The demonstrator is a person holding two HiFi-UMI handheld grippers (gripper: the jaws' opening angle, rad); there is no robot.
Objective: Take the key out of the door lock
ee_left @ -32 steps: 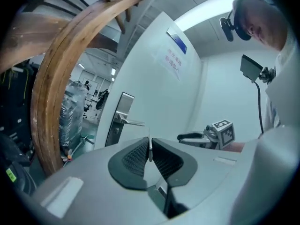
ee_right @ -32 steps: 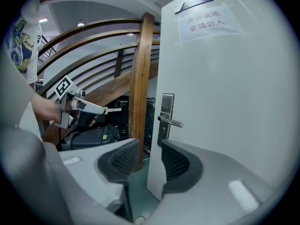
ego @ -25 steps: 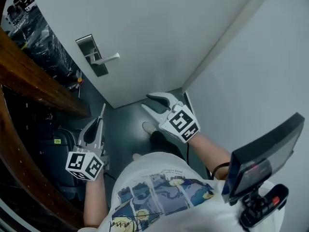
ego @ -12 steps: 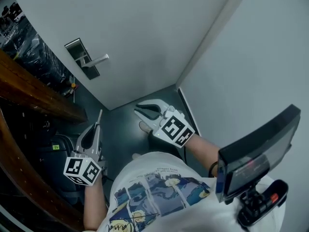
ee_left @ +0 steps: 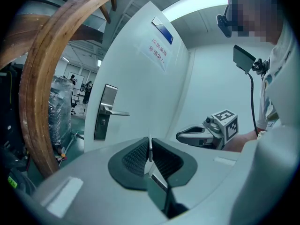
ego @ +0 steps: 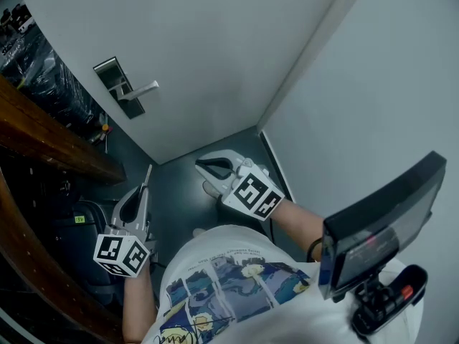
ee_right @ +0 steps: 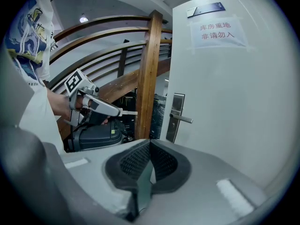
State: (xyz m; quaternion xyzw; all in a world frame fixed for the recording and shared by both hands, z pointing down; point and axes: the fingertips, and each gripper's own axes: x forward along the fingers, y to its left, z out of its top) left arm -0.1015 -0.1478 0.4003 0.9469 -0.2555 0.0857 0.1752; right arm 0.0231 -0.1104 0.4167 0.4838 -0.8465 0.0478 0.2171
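left gripper fingers clamp thin white strip; right gripper fingers closed, empty.

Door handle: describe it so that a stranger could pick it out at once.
Find the white door ahead. Near its left edge sits a tall metal lock plate. The handle is the slim silver lever jutting sideways out of that flat plate.

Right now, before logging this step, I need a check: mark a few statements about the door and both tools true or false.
The door handle is a lever: true.
The right tool grips the handle: false; it is shut on nothing, apart from the door.
The left tool pinches a thin white strip: true.
The door carries no notice: false; a paper notice is stuck on it.
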